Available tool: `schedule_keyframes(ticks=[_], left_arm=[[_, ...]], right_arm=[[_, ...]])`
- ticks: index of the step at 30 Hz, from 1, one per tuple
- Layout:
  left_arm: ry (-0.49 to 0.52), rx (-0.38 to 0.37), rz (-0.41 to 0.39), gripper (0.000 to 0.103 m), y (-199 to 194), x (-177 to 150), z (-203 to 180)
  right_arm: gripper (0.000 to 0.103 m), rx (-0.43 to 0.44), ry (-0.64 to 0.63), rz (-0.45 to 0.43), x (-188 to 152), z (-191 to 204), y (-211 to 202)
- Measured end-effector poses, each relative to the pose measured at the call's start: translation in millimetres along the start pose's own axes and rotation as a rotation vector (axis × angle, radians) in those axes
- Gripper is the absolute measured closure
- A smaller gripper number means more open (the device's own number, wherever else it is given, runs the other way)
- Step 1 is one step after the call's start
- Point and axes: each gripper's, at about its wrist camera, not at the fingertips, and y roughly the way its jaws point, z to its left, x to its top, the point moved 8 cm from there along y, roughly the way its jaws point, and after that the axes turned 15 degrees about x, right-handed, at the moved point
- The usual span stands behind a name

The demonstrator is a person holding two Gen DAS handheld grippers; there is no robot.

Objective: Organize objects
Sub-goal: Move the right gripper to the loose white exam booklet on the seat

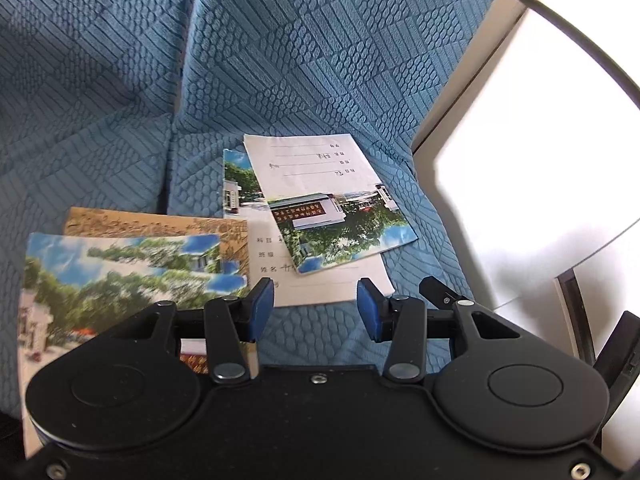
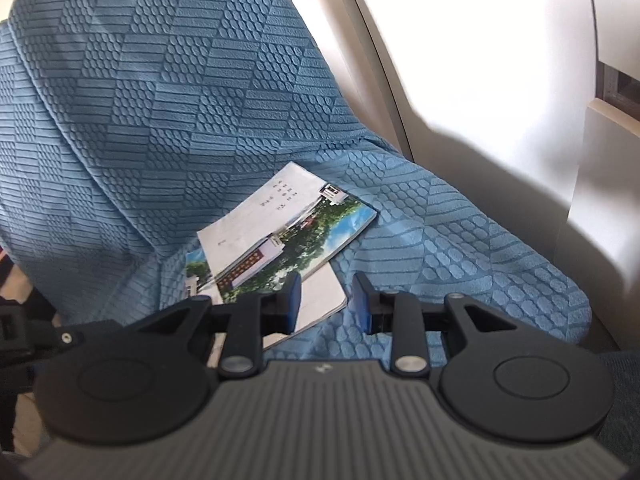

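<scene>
Both grippers part-open, empty: left gripper (image 1: 316,308), right gripper (image 2: 325,300). Exercise books (image 1: 320,204) lie overlapped at frame centre on blue sofa cover (image 1: 280,60). Risk: thin covers slip or crease; pads snag the cloth.

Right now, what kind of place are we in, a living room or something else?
Probably a living room or other home seating spot: a sofa under a blue textured cover, its pale armrest alongside, and school exercise books scattered across the seat.
</scene>
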Motion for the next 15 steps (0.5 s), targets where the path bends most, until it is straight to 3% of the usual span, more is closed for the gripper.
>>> schedule_keyframes(ticks=[6, 15], left_arm=[[0.001, -0.001, 0.035, 0.061, 33.1, 7.7, -8.9], [-0.001, 0.006, 0.070, 0.061, 62.3, 14.4, -13.8]], right_arm=[[0.071, -0.034, 0.007, 0.027, 11.3, -19.3, 37.2], [0.072, -0.102, -0.103, 0.063, 19.4, -35.2, 76.9]])
